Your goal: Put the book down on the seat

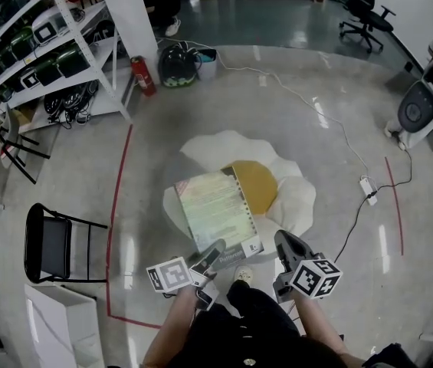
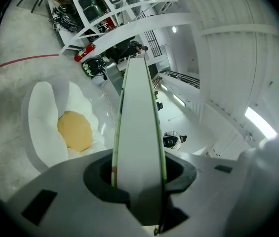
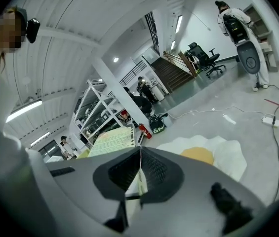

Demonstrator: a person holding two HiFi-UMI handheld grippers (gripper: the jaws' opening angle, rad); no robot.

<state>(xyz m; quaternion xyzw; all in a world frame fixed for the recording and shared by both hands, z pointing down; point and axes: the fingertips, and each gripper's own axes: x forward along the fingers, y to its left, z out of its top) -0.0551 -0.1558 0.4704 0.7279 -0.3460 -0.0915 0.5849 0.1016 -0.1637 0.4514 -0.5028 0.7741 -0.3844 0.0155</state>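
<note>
A pale green book (image 1: 216,209) hangs flat over the seat (image 1: 296,198), a floor cushion shaped like a fried egg with a yellow middle. My left gripper (image 1: 212,255) is shut on the book's near edge; in the left gripper view the book (image 2: 138,122) stands edge-on between the jaws of the gripper (image 2: 139,174), with the cushion (image 2: 43,117) below at the left. My right gripper (image 1: 281,244) is at the book's near right corner. In the right gripper view its jaws (image 3: 140,174) pinch a thin pale edge of the book (image 3: 110,142), above the cushion (image 3: 218,152).
A black folding chair (image 1: 51,244) stands at the left beside a red tape line (image 1: 116,205). A cable and power strip (image 1: 369,190) lie right of the cushion. Shelving (image 1: 40,44), a fire extinguisher (image 1: 143,75) and a bag are at the back left. My shoe (image 1: 243,276) is near the cushion.
</note>
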